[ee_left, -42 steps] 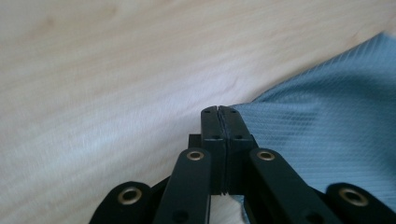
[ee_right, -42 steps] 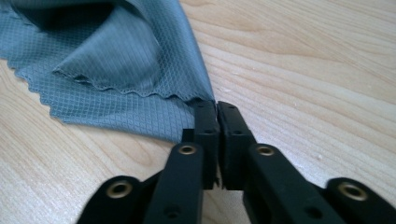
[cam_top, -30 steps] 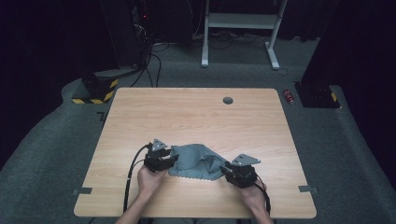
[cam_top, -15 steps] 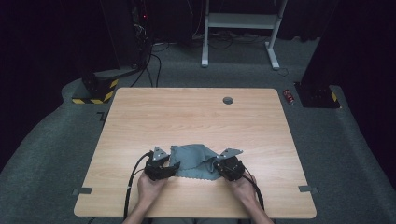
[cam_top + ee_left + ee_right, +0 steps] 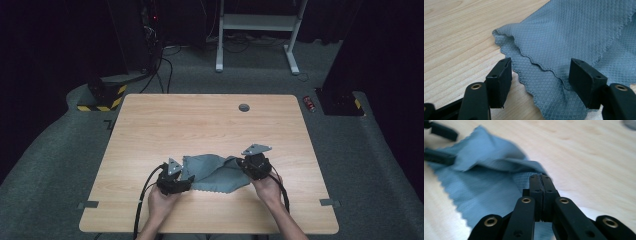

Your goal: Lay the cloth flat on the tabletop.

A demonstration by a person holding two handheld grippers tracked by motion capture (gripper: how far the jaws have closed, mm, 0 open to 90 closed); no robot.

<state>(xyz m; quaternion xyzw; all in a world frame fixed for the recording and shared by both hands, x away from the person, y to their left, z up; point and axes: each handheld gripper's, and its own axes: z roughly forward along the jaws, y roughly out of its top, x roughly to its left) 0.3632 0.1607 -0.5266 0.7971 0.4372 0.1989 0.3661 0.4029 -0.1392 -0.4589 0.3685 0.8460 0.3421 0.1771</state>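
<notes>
A blue-grey cloth (image 5: 215, 174) lies crumpled near the front of the wooden table (image 5: 200, 125). My left gripper (image 5: 187, 179) rests at the cloth's left edge. In the left gripper view its jaws have just been opening; the left gripper (image 5: 540, 77) stands open over the scalloped hem of the cloth (image 5: 564, 37), its pads apart from the fabric. My right gripper (image 5: 243, 165) is shut on the cloth's right edge and holds it a little off the table. The right gripper view has the right gripper (image 5: 540, 178) pinching a fold of the cloth (image 5: 481, 175).
A round grommet hole (image 5: 244, 107) sits near the table's far edge. On the floor beyond stand a white desk frame (image 5: 257, 30), a yellow-black striped block (image 5: 100, 100) and a small red object (image 5: 310, 103). Bare wood surrounds the cloth.
The right gripper closed on the cloth's right edge, then moved up and inward with it, bunching the cloth. The left gripper's jaws spread wider while that hand stayed in place.
</notes>
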